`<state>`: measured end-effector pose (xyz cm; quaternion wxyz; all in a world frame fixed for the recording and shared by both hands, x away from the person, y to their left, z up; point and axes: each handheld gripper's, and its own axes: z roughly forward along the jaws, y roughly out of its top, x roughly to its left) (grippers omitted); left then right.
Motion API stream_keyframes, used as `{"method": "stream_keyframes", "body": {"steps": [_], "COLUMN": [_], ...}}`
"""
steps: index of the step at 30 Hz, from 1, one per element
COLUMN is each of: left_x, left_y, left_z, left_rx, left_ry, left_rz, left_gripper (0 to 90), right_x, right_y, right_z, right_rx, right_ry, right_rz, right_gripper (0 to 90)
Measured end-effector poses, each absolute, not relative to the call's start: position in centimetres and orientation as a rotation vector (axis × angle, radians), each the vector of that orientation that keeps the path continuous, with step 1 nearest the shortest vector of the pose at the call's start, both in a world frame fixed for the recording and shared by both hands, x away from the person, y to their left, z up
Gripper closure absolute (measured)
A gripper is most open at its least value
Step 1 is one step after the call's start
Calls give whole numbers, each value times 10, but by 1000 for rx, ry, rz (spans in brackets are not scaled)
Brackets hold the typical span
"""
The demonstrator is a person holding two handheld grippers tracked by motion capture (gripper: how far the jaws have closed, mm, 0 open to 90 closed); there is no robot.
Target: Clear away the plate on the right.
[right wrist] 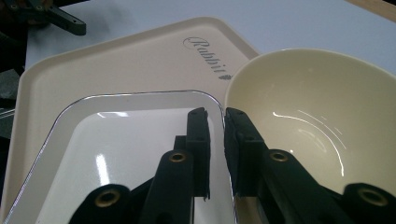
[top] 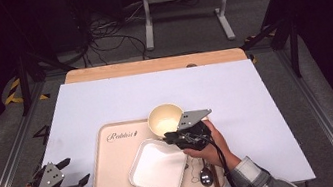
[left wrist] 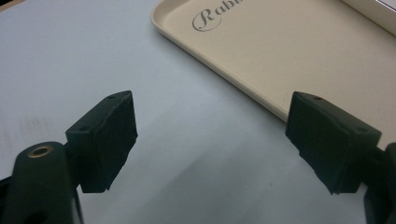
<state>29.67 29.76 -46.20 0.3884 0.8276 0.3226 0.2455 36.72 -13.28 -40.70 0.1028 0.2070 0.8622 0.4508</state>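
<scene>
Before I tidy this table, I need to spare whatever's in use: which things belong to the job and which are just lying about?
In use: right tool, jaws almost closed over the white square plate's rim beside the cream bowl.

Lying about: spoon, beige tray beneath, left tool open over the table.

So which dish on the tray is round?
The cream-coloured round bowl at the far side of the beige plastic tray. The white plate beside it is square with rounded corners and much shallower.
</scene>
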Motion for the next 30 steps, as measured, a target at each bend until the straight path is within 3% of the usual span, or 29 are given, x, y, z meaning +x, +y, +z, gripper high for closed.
{"method": "stream_keyframes", "body": {"steps": [10,30], "left_x": [297,296], "left_y": [297,296], "left_z": [-462,-461], "left_rx": [2106,2107], "left_ry": [822,822], "left_rz": [621,624], "left_gripper": [174,174], "right_x": [357,301], "right_y": [-134,-114], "right_z": [-404,-430], "right_rx": [549,379], "right_ry": [2584,2830], "right_rz": [1345,1151], "right_gripper": [897,900]}}
